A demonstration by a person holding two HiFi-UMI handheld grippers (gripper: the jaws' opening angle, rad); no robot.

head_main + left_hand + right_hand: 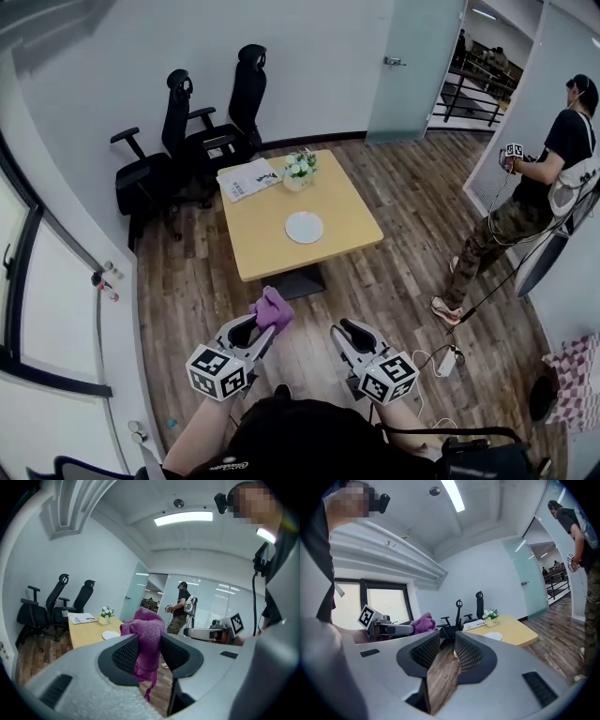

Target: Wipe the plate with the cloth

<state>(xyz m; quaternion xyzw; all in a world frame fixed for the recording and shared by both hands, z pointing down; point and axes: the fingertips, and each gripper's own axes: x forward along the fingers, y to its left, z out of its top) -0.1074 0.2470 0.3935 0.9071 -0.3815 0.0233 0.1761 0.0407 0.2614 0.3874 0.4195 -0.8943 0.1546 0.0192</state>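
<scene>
Left gripper [263, 330] is pinching the purple cloth [275, 307], and the right gripper [343, 331] has its jaws just a sliver apart with nothing in them; both hang over the wood floor [187, 281], well short of the table's [262, 239] near edge. The white plate [304, 227] sits mid-table toward that near edge with bare tabletop all round it. The flower pot [300, 167] and papers [247, 178] hug the table's far edge, and the office chairs [150, 169] stand off its far-left corner.

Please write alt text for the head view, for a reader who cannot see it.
The left tool holds a purple cloth and the right tool is empty, both above a wooden floor. Ahead, a white plate lies on a yellow table beside flowers and papers.
</scene>
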